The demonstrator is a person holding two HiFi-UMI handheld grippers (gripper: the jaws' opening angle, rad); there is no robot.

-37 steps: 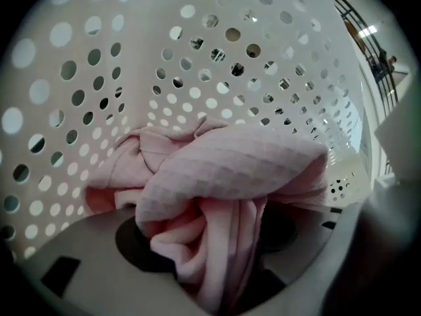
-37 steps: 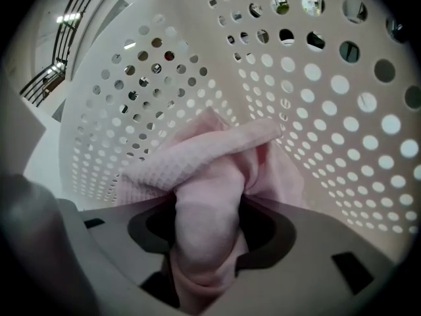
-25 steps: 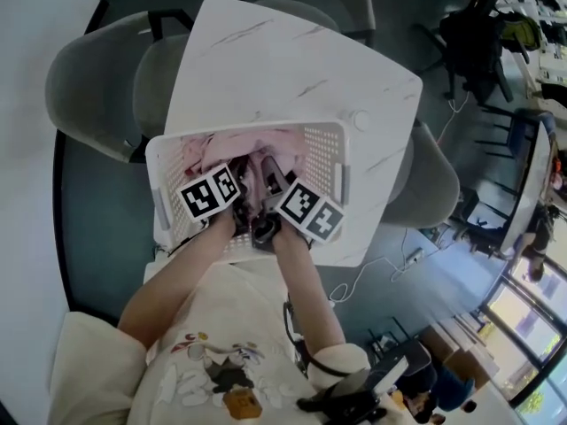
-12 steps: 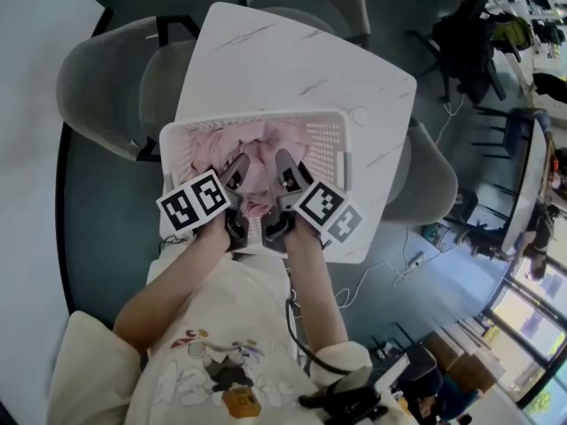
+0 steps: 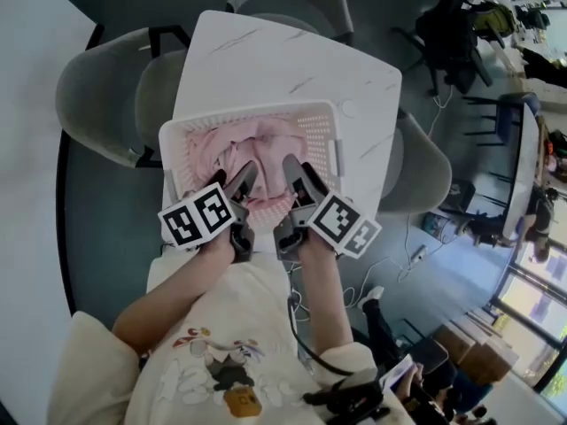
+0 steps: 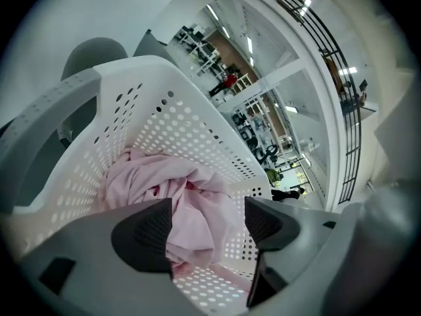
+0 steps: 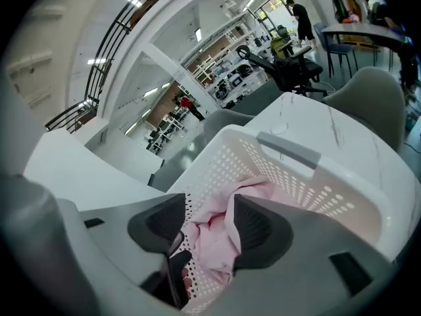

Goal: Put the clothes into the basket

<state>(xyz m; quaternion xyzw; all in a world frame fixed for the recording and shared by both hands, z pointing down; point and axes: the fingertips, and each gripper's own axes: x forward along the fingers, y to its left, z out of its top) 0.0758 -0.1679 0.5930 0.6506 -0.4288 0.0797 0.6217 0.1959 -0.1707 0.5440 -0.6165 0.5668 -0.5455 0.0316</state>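
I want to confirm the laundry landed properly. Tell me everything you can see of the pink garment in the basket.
The pink garment is soft, light pink cloth, crumpled into a loose heap with deep folds; small reddish spots show among them. It lies inside the white perforated basket, filling much of it. What kind of garment it is cannot be told. The left tool and right tool hang above it, jaws apart; neither grips it.
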